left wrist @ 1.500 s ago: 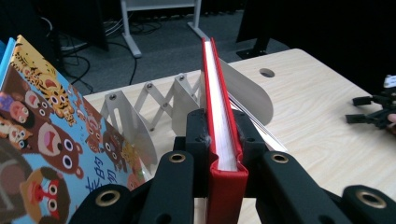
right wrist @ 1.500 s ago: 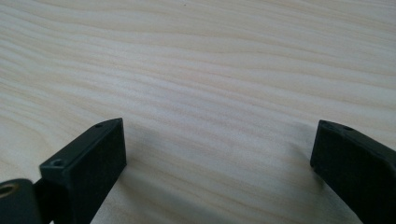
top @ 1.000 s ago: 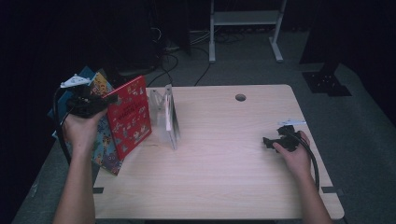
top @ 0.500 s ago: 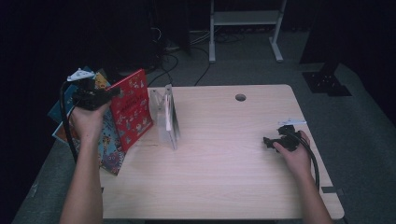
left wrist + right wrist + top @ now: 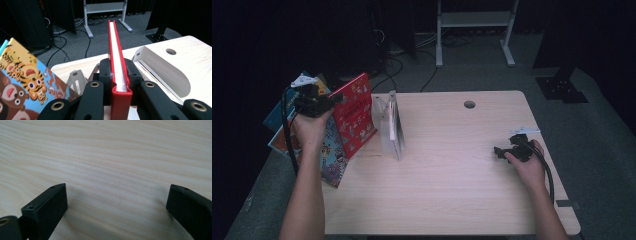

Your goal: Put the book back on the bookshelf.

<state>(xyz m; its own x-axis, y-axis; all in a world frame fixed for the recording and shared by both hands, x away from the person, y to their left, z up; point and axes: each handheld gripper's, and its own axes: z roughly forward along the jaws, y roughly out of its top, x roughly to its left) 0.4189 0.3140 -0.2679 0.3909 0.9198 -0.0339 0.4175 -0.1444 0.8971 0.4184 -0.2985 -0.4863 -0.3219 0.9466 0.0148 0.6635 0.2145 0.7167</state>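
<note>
My left gripper (image 5: 323,101) is shut on a thin red book (image 5: 357,114), held on edge above the table's left side. In the left gripper view both black jaws press the red book (image 5: 118,75) near its spine, and the left gripper (image 5: 118,72) points along it. A white book stand (image 5: 392,127) is just right of the book, with its curved side plate (image 5: 160,72) close by. My right gripper (image 5: 504,151) rests on the table at the right, open. Between the jaws of the right gripper (image 5: 116,202) is bare wood.
A colourful picture book with tigers (image 5: 332,160) (image 5: 22,75) lies under the red one at the table's left edge. More books (image 5: 277,117) stick out past that edge. The wooden table (image 5: 452,190) has a cable hole (image 5: 469,104) at the back. Cables and a metal frame lie on the floor behind.
My left hand has carried the red book a little to the right and farther back, toward the white stand. The right hand has not moved.
</note>
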